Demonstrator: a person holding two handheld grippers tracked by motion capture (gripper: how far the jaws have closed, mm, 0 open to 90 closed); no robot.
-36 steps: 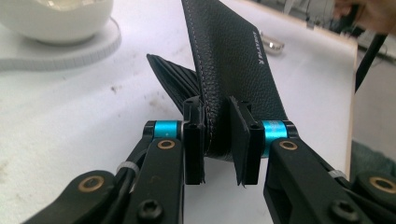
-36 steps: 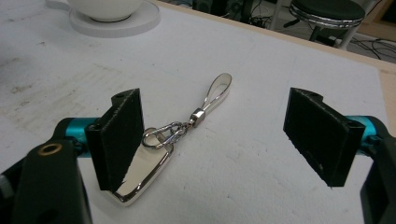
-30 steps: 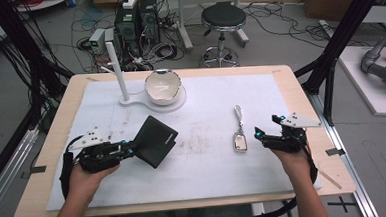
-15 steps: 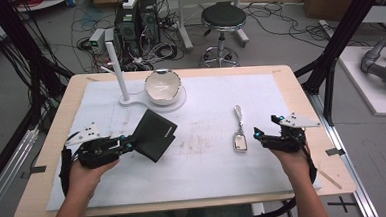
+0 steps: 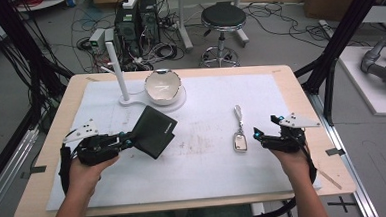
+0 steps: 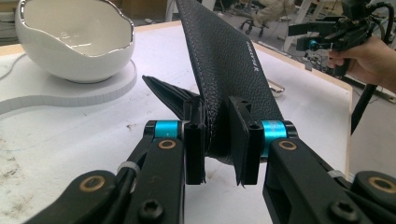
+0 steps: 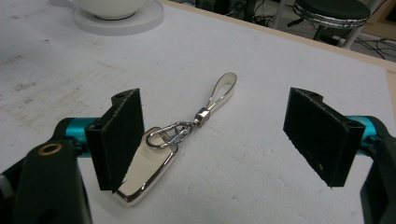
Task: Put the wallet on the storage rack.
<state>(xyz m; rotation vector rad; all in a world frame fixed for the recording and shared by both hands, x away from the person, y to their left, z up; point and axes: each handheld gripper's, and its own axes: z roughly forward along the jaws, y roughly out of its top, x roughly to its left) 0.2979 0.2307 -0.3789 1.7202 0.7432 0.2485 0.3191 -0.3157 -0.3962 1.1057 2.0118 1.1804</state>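
Wallet [image 6: 224,60], black, pinched in left gripper [image 6: 215,140], raised off table. Right gripper [image 7: 219,135] jaws wide apart; key fob [image 7: 142,175] between them.

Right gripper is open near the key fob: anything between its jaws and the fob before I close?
Nothing visible stands in the way. The right gripper is open, its jaws wide apart, and the key fob lies flat on the white mat right beside the left pad, its strap stretching away between the jaws.
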